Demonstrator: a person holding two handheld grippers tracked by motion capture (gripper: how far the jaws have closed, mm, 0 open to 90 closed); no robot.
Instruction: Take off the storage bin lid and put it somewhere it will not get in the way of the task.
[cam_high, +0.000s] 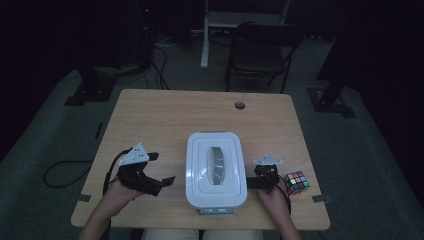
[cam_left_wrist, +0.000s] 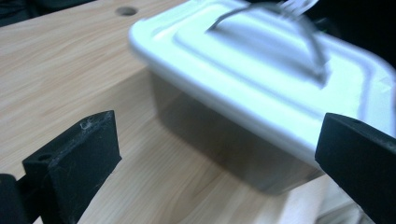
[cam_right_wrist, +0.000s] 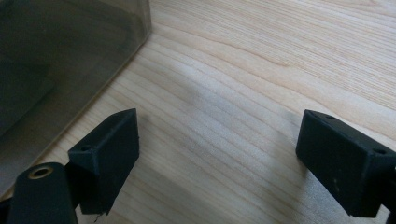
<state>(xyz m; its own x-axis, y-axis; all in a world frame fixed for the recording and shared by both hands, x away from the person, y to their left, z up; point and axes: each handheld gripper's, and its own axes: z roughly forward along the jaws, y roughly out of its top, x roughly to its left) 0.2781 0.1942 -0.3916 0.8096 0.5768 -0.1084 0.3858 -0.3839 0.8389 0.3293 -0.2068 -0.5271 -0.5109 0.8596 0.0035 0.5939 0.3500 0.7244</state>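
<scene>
A white-lidded box (cam_high: 215, 197) with a handle (cam_high: 218, 164) on its lid stands at the front middle of the wooden table (cam_high: 165, 117). My left gripper (cam_high: 161, 168) hovers just left of the box, jaws wide open and empty; the left gripper view looks at the lid (cam_left_wrist: 261, 70) and the translucent grey wall beneath it. My right gripper (cam_high: 255, 180) sits close to the box's right side, also open with nothing between its jaws. In the right gripper view the box's dark wall (cam_right_wrist: 56, 60) is at upper left, with bare wood between the jaws.
A Rubik's cube (cam_high: 296, 182) lies on the table just right of my right hand. A cable hole (cam_high: 240, 105) is near the far edge. Beyond the table stand a dark folding chair (cam_high: 260, 50) and stand legs on the floor.
</scene>
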